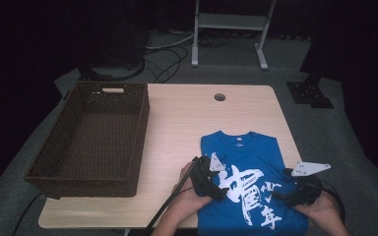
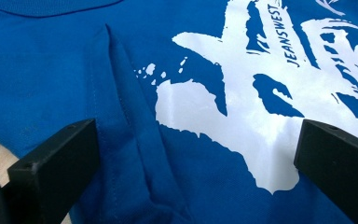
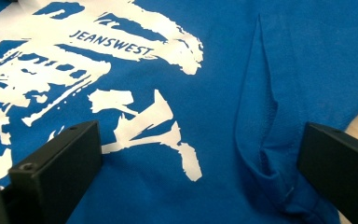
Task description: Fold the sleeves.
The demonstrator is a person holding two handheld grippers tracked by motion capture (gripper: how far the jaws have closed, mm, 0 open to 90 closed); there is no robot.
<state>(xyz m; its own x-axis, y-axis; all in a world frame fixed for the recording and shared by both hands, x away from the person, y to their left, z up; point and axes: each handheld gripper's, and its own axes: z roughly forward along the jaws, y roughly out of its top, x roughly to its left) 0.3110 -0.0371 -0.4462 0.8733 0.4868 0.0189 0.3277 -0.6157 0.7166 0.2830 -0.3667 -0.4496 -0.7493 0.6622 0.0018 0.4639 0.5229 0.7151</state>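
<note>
Both grippers over folded blue T-shirt point(image 1: 248, 162), jaws spread, gripping nothing.
Risk: left gripper point(image 1: 211, 178) or right gripper point(image 1: 295, 192) pinches one layer only; folded-in sleeves point(image 3: 261, 140) spill loose.

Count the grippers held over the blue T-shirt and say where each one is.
2: the left gripper over the shirt's left edge, the right gripper over its right edge.

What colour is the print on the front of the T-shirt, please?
White, on the blue T-shirt; the print shows best in the left gripper view.
</note>
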